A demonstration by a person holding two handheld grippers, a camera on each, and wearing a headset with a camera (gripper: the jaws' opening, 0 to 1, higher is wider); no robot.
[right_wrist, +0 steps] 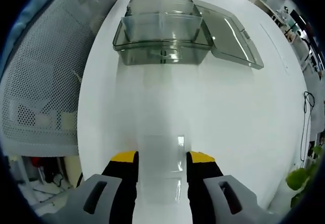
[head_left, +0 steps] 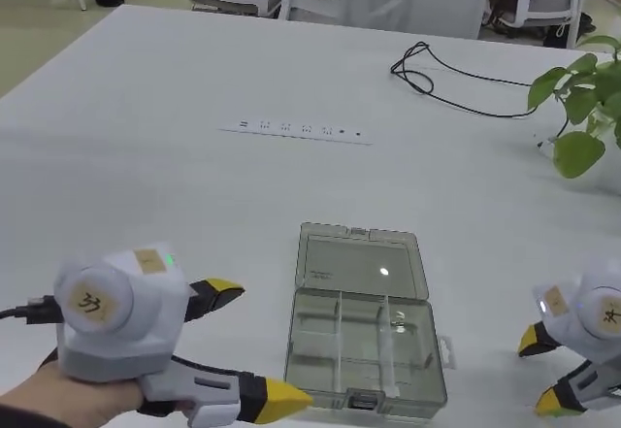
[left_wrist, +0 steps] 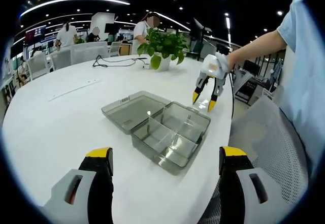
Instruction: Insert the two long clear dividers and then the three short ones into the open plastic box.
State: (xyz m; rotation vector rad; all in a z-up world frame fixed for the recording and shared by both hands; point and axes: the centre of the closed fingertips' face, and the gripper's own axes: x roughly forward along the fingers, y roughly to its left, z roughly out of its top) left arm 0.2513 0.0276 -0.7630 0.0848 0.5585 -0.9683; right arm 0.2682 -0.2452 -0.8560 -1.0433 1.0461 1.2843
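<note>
Box [head_left: 361,399] lies open for loading: our left gripper [head_left: 272,344] hovers open-jawed at its left; right gripper [right_wrist: 162,157] brackets a clear divider [right_wrist: 162,181], grip we cannot confirm.

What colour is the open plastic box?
The box is a translucent smoky grey, clearest in the left gripper view.

At six o'clock we see a smoky grey box [head_left: 364,341] on our white table [head_left: 194,205]; left gripper [head_left: 264,345] and right gripper [head_left: 539,375] grey, yellow-tipped; divider [right_wrist: 162,168] clear.
</note>
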